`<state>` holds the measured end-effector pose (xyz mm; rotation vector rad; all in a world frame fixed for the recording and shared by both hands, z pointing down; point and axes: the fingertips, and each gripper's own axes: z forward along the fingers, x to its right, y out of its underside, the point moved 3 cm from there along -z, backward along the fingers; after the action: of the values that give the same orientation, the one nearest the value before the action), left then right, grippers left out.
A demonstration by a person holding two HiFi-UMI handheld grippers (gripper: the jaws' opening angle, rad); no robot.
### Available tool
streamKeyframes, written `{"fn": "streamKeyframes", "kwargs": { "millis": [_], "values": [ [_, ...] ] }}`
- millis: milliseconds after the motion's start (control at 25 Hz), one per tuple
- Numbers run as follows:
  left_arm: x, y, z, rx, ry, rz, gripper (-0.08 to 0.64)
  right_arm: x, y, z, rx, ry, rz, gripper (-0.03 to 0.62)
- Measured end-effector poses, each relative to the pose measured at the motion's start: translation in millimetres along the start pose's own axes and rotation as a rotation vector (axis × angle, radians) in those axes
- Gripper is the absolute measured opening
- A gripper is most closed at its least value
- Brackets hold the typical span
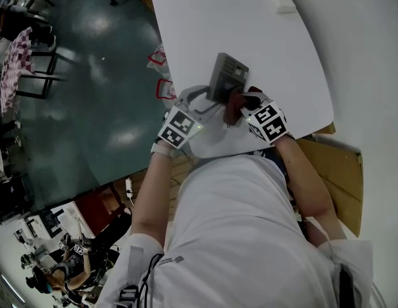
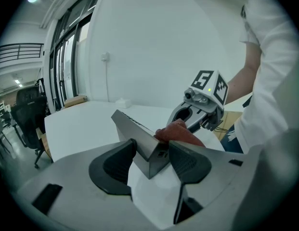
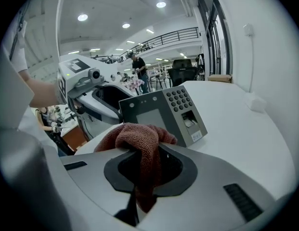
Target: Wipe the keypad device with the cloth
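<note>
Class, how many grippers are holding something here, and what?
2. The left gripper clamps the keypad device by its edge; the right gripper pinches the cloth, next to it.

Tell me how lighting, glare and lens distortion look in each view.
Head view: soft glare patches on the floor, the white table nearly washed out. Left gripper view: strong fisheye bending, dark corners, evenly lit. Right gripper view: bright ceiling lights, cloth and keypad device sharp.
</note>
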<state>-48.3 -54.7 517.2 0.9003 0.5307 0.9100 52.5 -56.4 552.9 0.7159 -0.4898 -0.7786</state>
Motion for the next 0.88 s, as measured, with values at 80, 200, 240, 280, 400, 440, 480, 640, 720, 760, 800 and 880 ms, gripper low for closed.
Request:
{"fn": "streamKeyframes", "kwargs": {
  "millis": [80,200,240,280,400,440,480,640,720,760,800,880],
  "values": [
    [1,0,0,0.001,0.000,-0.001,0.223,2,5,-1,-0.005,0.001,0.019,0.038],
    [0,-1,-1,0.004,-0.001,-0.002,0.223,5,12,-2,-0.020,0.005,0.037,0.038],
    [0,-1,-1,0.005,-0.002,-0.003,0.223,7,15,-2,-0.027,0.006,0.041,0.038],
    [0,-1,-1,0.007,-0.003,-0.004,0.222,8,18,-1,-0.036,0.007,0.045,0.038],
    [0,0,0,0.010,-0.009,-0.009,0.222,12,28,0,-0.054,0.012,0.052,0.038],
    [0,1,0,0.010,-0.011,-0.010,0.222,13,30,0,-0.052,0.014,0.053,0.038],
    [1,1,0,0.010,-0.014,-0.011,0.222,13,31,0,-0.051,0.016,0.053,0.038],
    [2,1,-1,0.016,-0.036,-0.025,0.222,13,31,0,-0.036,0.039,0.047,0.038],
    [3,1,-1,0.020,-0.050,-0.033,0.222,13,31,-1,-0.024,0.053,0.042,0.038],
    [3,1,-2,0.023,-0.058,-0.037,0.222,13,31,-2,-0.018,0.056,0.046,0.038],
    [3,0,-2,0.028,-0.066,-0.042,0.224,14,29,-3,-0.013,0.058,0.054,0.038],
    [3,-2,-3,0.036,-0.086,-0.047,0.224,14,26,-6,-0.006,0.066,0.068,0.038]
  ]
}}
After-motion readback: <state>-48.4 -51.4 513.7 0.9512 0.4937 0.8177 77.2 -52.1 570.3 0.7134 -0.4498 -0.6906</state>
